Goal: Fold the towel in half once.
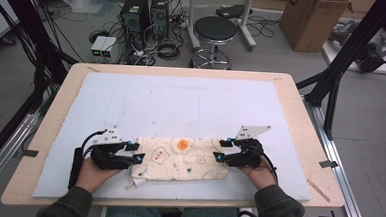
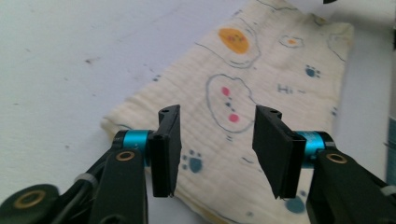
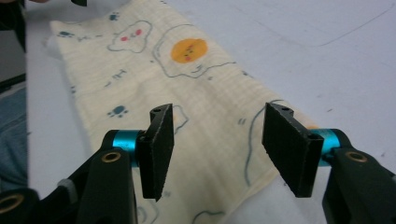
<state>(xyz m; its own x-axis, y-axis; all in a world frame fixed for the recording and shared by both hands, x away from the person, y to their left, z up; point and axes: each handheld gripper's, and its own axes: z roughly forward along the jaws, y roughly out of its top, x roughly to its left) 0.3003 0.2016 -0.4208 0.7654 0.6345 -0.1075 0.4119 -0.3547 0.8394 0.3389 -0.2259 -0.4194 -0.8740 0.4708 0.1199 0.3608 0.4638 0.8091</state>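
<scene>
Surface: white mat (image 1: 181,103) on wooden table (image 1: 300,119), seen from high view.
Cloth (image 1: 181,158): folded flat.
Left gripper (image 2: 217,149): spread over cloth, gripping nothing.
Right gripper (image 3: 217,149): spread likewise.

Dark olive sleeves and blue jeans clothe the person. The left claw (image 1: 134,152) and right claw (image 1: 221,150) are black with flat rectangular pads, teal collars, brass rivets, black cables and a pale three-cornered plate on top of each.

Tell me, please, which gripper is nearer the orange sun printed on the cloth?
Right. The right gripper sits just beside the orange sun; the left gripper is farther off, at the cloth's opposite end.
</scene>
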